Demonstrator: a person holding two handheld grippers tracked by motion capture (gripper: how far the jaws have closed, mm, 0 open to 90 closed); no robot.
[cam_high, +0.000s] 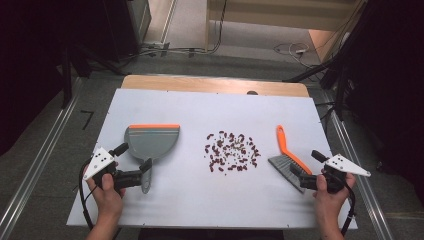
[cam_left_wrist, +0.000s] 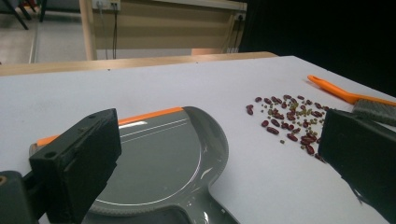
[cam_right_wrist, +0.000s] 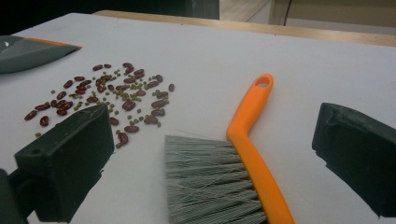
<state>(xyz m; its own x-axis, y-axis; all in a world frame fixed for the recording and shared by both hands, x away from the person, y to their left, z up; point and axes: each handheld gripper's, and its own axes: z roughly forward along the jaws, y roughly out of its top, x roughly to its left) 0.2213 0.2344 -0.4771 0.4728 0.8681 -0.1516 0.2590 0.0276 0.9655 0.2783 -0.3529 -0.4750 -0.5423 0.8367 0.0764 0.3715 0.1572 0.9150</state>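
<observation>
Red beans (cam_high: 232, 151), mixed with smaller green ones, lie scattered in a loose patch near the middle of the white table (cam_high: 200, 200), none of them gathered yet. Sweeping them up looks to be the job in hand, and it stands at its very start. The grey dustpan (cam_high: 151, 142) lies flat toward the table's left edge, its orange lip turned to the far edge and its handle pointing to the near edge; no bean is in it. The brush (cam_high: 286, 159) lies toward the right edge, orange handle pointing away, grey bristles toward the near edge, apart from the beans.

The left gripper (cam_high: 145, 171) has its jaws spread wide on either side of the dustpan's handle end, pressing on nothing. The right gripper (cam_high: 296, 176) is likewise wide open, its jaws on either side of the brush's bristle end, not yet clamped. Everything remains to do: grasp both tools, bring the pan beside the patch, sweep the beans in.
</observation>
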